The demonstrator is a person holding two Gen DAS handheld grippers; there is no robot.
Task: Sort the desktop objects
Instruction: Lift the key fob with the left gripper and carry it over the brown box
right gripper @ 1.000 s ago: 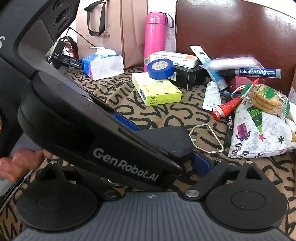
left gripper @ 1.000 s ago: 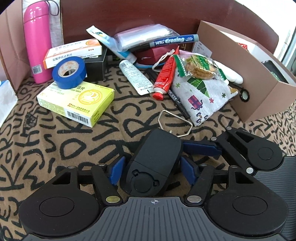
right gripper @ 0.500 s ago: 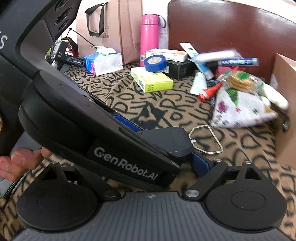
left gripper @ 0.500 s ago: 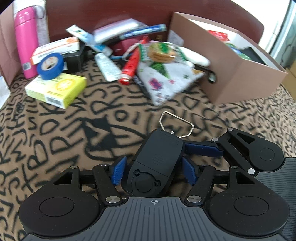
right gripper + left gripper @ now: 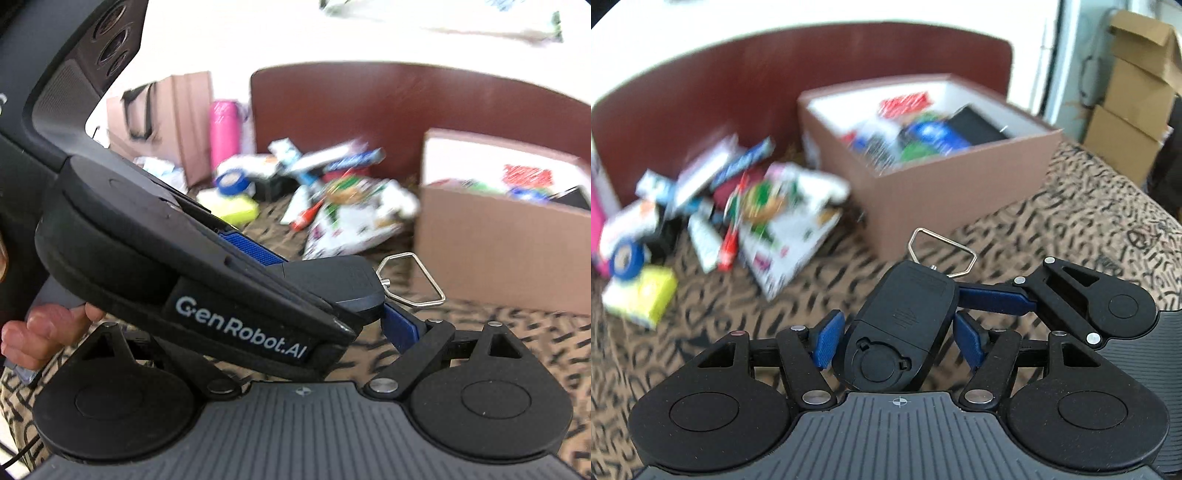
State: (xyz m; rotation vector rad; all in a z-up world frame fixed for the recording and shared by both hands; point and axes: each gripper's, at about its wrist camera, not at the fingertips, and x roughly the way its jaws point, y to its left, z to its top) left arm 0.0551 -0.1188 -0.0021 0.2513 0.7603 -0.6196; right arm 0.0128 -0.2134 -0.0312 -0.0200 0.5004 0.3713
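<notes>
Cardboard box (image 5: 960,192) sits at about one o'clock from the left gripper (image 5: 899,336), whose jaws are clamped on the sides of a black device (image 5: 905,321) with a wire loop (image 5: 942,249) at its far end. That long axis already points toward the near wall of the box. The right gripper (image 5: 321,295), its jaws spread wide around the same device from the side, sees the box at two o'clock; both hands look equally near, above the patterned surface (image 5: 1071,229).
</notes>
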